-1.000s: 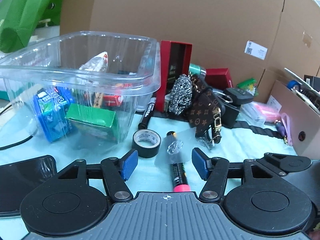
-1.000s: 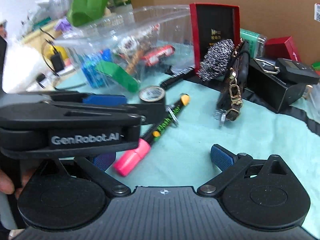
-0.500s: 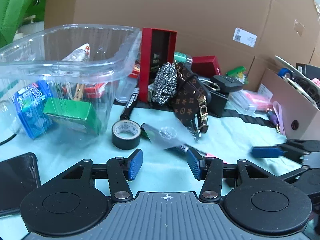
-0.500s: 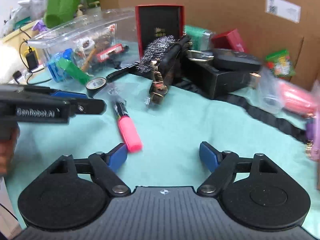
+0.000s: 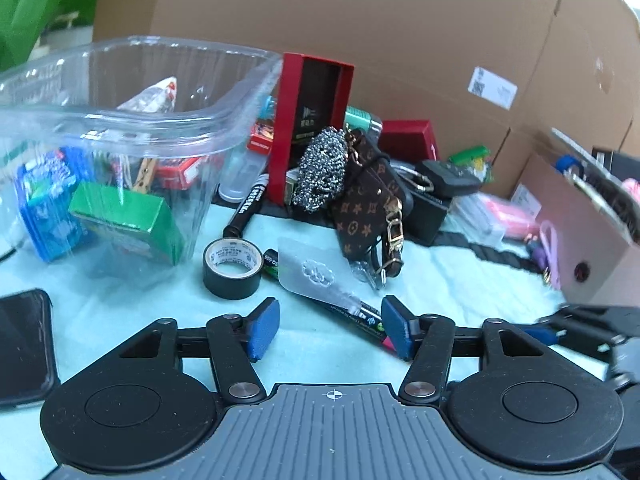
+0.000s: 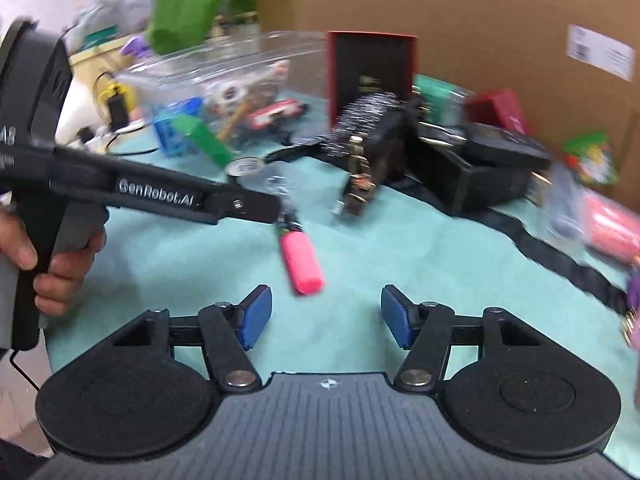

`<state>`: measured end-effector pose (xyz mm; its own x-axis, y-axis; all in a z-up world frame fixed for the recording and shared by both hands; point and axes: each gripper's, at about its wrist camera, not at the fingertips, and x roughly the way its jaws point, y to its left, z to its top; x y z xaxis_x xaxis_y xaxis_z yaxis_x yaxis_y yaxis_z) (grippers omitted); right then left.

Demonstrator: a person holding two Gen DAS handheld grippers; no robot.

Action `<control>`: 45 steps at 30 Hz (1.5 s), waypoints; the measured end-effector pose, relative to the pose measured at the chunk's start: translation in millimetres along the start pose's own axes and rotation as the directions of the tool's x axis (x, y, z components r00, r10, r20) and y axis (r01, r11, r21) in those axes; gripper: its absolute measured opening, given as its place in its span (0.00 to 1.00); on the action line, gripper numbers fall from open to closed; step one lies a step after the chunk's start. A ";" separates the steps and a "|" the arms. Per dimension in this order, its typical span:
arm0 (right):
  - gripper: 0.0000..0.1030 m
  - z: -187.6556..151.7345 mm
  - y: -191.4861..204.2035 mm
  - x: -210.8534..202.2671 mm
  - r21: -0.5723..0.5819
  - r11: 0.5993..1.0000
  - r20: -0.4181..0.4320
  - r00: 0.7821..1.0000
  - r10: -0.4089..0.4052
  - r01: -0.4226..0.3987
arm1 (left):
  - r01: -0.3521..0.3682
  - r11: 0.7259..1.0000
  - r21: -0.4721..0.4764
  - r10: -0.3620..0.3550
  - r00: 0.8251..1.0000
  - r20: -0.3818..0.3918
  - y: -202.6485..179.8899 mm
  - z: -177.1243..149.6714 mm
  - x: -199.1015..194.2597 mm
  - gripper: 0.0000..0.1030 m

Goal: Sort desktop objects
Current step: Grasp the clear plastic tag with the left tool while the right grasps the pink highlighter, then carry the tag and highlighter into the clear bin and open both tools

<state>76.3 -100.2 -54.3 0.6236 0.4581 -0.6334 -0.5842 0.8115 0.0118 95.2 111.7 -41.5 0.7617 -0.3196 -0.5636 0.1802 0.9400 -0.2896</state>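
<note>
Right now, the left gripper (image 5: 328, 330) is being opened, with nothing pinched between its blue pads. The right gripper (image 6: 326, 316) is being closed over bare teal cloth (image 6: 400, 248), still gripping nothing. A pink-capped black marker pen (image 6: 302, 264) is lying at the middle of the right wrist frame, just above the pads.
</note>
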 end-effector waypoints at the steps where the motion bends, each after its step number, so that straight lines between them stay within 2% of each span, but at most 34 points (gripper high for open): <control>1: 0.62 1.9 1.1 3.9 -0.013 1.000 0.001 1.000 0.010 -0.010 | 0.011 1.000 -0.024 -0.011 1.000 0.006 2.6 0.8 -1.3 0.70; 3: 0.62 7.3 1.6 11.4 -0.012 1.000 -0.003 1.000 0.024 -0.024 | 0.018 0.998 -0.067 -0.017 1.000 0.021 6.3 3.4 -1.9 0.71; 6: 0.62 15.1 1.8 18.6 -0.012 0.999 0.002 0.999 0.035 -0.035 | -0.017 0.994 -0.111 0.021 0.999 0.037 6.9 10.3 5.7 0.69; 8: 0.58 18.9 3.8 22.8 -0.020 0.999 0.004 0.999 0.033 -0.033 | -0.033 0.991 -0.130 0.037 0.999 0.028 6.9 14.8 15.2 0.56; 9: 0.56 20.3 4.7 25.1 -0.024 0.999 0.002 1.000 0.030 -0.030 | -0.040 0.989 -0.140 0.042 0.999 0.014 7.3 16.2 20.7 0.39; 10: 0.49 20.8 4.7 26.8 -0.027 0.999 0.000 1.000 0.027 -0.027 | -0.042 0.988 -0.147 0.043 0.999 0.002 6.8 16.7 24.5 0.28; 11: 0.40 21.2 5.4 29.6 -0.029 0.999 -0.006 1.000 0.025 -0.025 | -0.036 0.988 -0.150 0.037 0.999 0.003 6.2 16.6 26.2 0.26; 12: 0.36 20.9 5.7 31.2 -0.033 0.999 -0.012 1.000 0.023 -0.023 | -0.036 0.989 -0.146 0.037 0.999 0.006 4.6 16.5 26.5 0.08; 13: 0.29 19.7 6.1 32.1 -0.037 0.999 -0.017 1.000 0.021 -0.021 | -0.033 0.991 -0.133 0.035 0.999 0.013 2.0 16.5 25.8 0.07; 15: 0.24 18.6 7.2 32.4 -0.042 0.999 -0.017 0.999 0.030 -0.031 | -0.035 0.993 -0.108 0.038 0.999 0.019 -2.9 16.9 25.6 0.08; 16: 0.24 19.4 7.9 33.0 -0.044 0.999 -0.018 0.999 0.029 -0.030 | -0.037 0.994 -0.102 0.039 0.999 0.019 -4.5 17.7 26.7 0.15; 17: 0.24 20.1 8.5 33.9 -0.048 0.998 -0.018 0.999 0.027 -0.028 | -0.029 0.994 -0.103 0.031 0.999 0.017 -4.8 18.3 28.5 0.29; 18: 0.25 20.7 9.6 35.1 -0.053 0.998 -0.016 1.000 0.024 -0.025 | -0.022 0.993 -0.114 0.024 1.000 0.020 -4.4 19.2 30.1 0.33; 20: 0.26 21.4 11.5 37.9 -0.059 0.998 -0.010 1.000 0.018 -0.018 | -0.031 0.992 -0.125 0.035 0.999 0.025 -5.0 22.1 33.3 0.33; 21: 0.26 22.0 12.3 39.1 -0.058 0.998 -0.009 1.000 0.018 -0.019 | -0.030 0.993 -0.115 0.033 0.999 0.022 -6.3 24.0 36.0 0.29; 22: 0.25 22.1 12.3 39.9 -0.052 0.998 -0.009 1.000 0.018 -0.018 | -0.036 0.994 -0.100 0.038 0.999 0.017 -7.8 25.5 38.5 0.03; 23: 0.21 21.7 11.9 39.9 -0.045 0.999 -0.011 1.000 0.022 -0.022 | -0.034 0.996 -0.085 0.036 0.999 0.011 -9.3 26.1 40.1 0.01; 30: 0.19 16.6 10.4 30.6 -0.008 1.000 -0.014 1.000 0.016 -0.016 | -0.011 0.999 -0.030 0.012 0.999 0.049 -21.7 26.0 22.4 0.00; 34: 0.19 16.3 5.6 20.3 0.031 0.999 0.014 1.000 0.020 -0.021 | 0.008 1.000 -0.016 -0.007 0.996 0.091 -28.1 31.9 2.4 0.00; 43: 0.19 33.1 5.0 -16.3 0.013 1.000 0.124 0.992 0.002 -0.003 | -0.007 0.999 0.046 -0.004 0.971 0.240 -35.8 61.7 -53.4 0.00; 45: 0.19 36.8 6.6 -18.1 -0.008 1.000 0.121 0.993 0.005 -0.004 | -0.026 0.998 0.056 0.010 0.966 0.259 -34.4 67.9 -60.1 0.00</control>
<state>80.2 -89.8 -14.3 0.6790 0.5024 -0.5353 -0.5908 0.8068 0.0078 85.5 106.6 54.8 0.8985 -0.2683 -0.3474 0.1951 0.9531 -0.2316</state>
